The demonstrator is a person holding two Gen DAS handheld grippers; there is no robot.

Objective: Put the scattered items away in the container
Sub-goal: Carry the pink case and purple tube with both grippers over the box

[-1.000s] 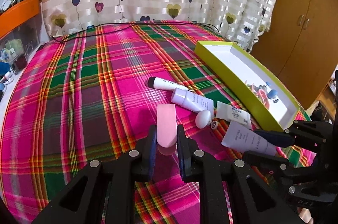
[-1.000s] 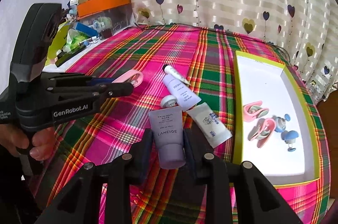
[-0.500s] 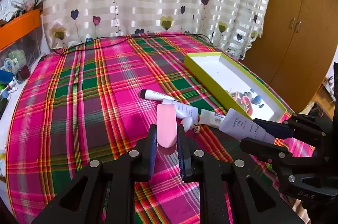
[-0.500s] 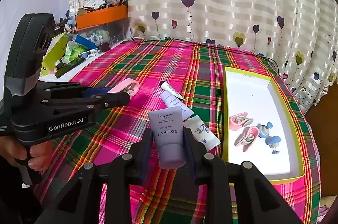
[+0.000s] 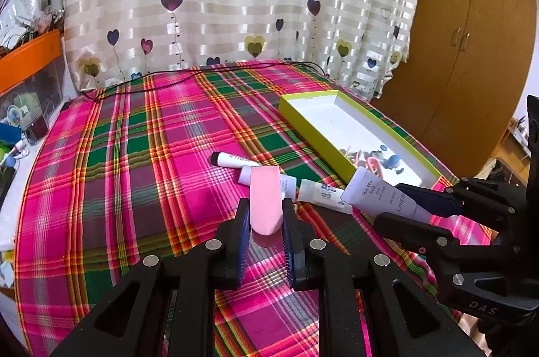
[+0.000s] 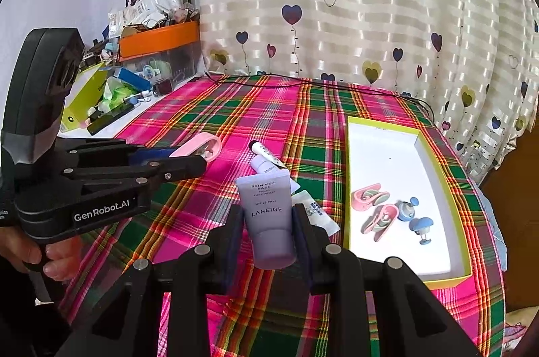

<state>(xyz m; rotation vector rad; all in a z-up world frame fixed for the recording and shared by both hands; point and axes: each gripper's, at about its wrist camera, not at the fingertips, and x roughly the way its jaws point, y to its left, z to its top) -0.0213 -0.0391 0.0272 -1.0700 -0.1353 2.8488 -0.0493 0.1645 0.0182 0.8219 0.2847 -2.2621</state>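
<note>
Left wrist view: the left gripper [image 5: 266,218] grasps a pink clip [image 5: 265,200], lifted above the plaid cloth, left of the yellow-green box [image 5: 316,134].

Right wrist view: the right gripper [image 6: 269,230] clenches a lavender Laneige tube [image 6: 269,215], also left of the box. Transport step; next, carry both over the rim and release.

A plaid cloth [image 6: 209,121] in pink, green and orange covers the surface. At its middle lie a white tube with a black cap [image 6: 264,151], a lilac tube [image 6: 266,167] touching it, and a white sachet [image 6: 315,212] toward four o'clock. At three o'clock rests a yellow-green tray [image 6: 441,178]. A black cable [image 6: 303,82] runs along twelve o'clock.
</note>
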